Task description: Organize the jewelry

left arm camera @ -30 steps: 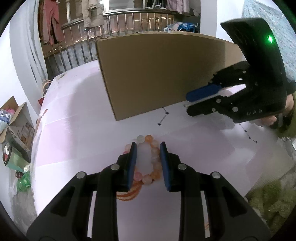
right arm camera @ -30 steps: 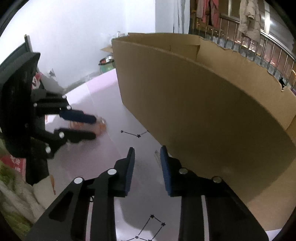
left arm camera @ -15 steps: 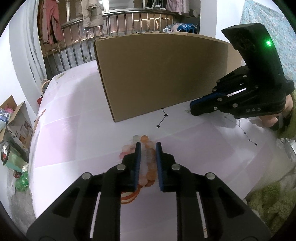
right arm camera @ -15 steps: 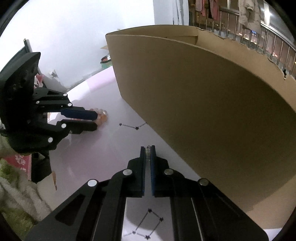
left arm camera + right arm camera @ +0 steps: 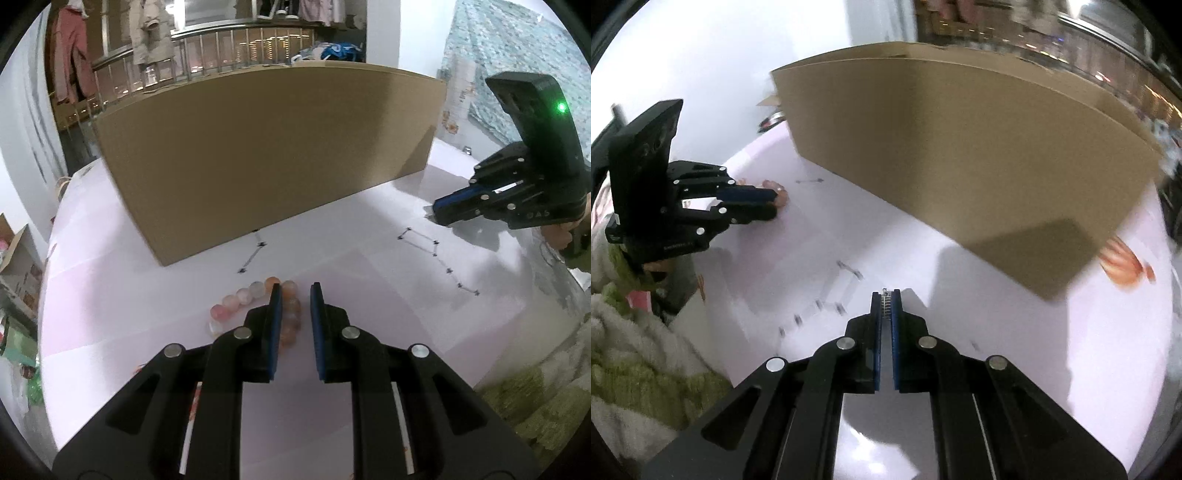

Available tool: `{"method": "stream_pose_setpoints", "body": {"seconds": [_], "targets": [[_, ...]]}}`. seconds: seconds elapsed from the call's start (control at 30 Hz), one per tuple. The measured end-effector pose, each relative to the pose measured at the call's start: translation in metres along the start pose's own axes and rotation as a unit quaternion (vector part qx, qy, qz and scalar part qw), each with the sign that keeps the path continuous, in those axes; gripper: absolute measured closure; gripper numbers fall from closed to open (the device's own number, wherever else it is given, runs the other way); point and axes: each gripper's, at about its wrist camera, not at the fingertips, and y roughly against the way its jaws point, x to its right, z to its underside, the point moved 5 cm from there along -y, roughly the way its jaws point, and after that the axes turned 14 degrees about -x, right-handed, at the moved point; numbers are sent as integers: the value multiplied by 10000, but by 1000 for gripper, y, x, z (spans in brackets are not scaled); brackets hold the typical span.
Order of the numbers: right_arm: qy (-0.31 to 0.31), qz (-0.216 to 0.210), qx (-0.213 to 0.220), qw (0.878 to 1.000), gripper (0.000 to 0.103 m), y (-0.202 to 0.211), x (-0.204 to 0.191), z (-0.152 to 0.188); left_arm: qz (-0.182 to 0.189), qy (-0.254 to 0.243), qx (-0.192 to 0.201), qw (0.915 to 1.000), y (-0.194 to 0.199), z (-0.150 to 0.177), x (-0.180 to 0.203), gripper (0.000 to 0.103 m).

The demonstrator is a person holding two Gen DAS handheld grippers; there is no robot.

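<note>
A bracelet of pink and orange beads [image 5: 255,295] lies on the pale pink tabletop [image 5: 110,288] in front of a tall cardboard box [image 5: 258,158]. My left gripper [image 5: 295,295] is closed on one side of the bead bracelet, with beads between the blue pads. It also shows in the right wrist view [image 5: 768,203]. My right gripper [image 5: 886,295] is shut on a small silver chain piece [image 5: 885,303] and is held above the table. It appears at the right of the left wrist view [image 5: 439,214].
The cardboard box [image 5: 960,155] stands across the middle of the table. An orange printed shape [image 5: 1123,262] lies past its right corner. Constellation line prints [image 5: 436,251] mark the tabletop. A green fuzzy cloth [image 5: 635,350] lies at the near edge.
My left gripper closed around the beads, lifted slightly and shifted. My right gripper shut on the small silver chain piece and drew back to the right, away from the box.
</note>
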Motion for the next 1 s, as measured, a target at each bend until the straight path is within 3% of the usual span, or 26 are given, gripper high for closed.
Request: {"method": "stream_pose_setpoints", "body": {"seconds": [0.2, 0.4, 0.47, 0.53, 0.73, 1.0], "targets": [[-385, 84, 163, 9991, 98, 12, 12, 18, 153, -158, 0, 9998, -5, -10, 21, 89], [-481, 104, 367, 9981, 96, 18, 13, 18, 61, -176, -15, 9998, -5, -14, 27, 88], [-447, 82, 412, 9981, 88, 22, 15, 22, 96, -97, 10, 9999, 0, -13, 23, 87], [-416, 117, 463, 9980, 70, 26, 16, 27, 116, -47, 2, 9999, 4, -10, 20, 83], [-291, 136, 502, 9982, 69, 22, 16, 24, 156, -118, -83, 9998, 8, -1, 20, 75], [-29, 229, 391, 9990, 71, 12, 10, 17, 87, -164, -218, 9996, -2, -4, 18, 75]]}}
